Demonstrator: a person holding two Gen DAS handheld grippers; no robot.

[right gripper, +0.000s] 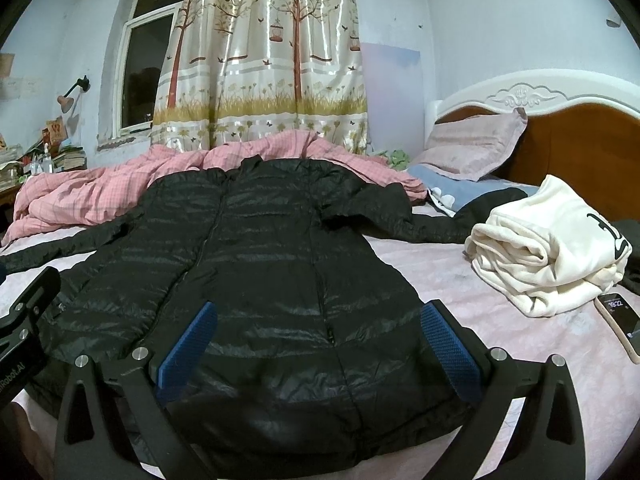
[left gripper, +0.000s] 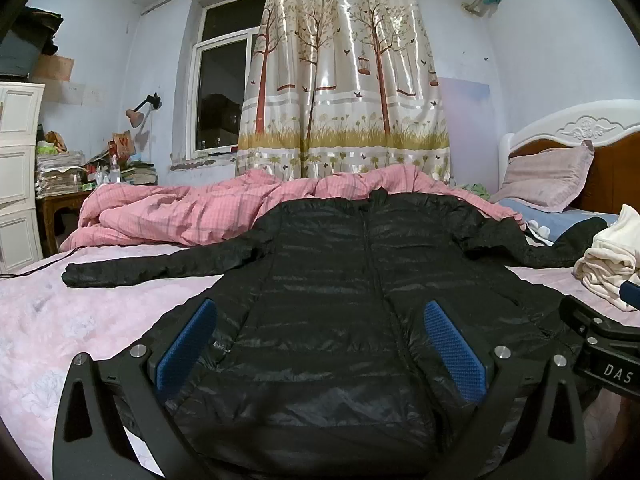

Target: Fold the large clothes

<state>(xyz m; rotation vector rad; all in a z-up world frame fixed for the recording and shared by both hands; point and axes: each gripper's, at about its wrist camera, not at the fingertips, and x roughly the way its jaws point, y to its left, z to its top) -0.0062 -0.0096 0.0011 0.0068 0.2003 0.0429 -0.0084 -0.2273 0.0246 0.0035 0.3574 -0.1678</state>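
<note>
Jacket [left gripper: 340,280] lay spread flat on the bed [left gripper: 60,320], sleeves out, apparently ready for folding, under the left hand-held gripper [left gripper: 320,344], jaws apart and empty; the right hand-held gripper [right gripper: 316,344] likewise gaped over its hem.

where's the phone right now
The phone shows only in the right wrist view, lying on the bed sheet at the far right edge, just in front of the folded cream garment and right of the black jacket.
</note>
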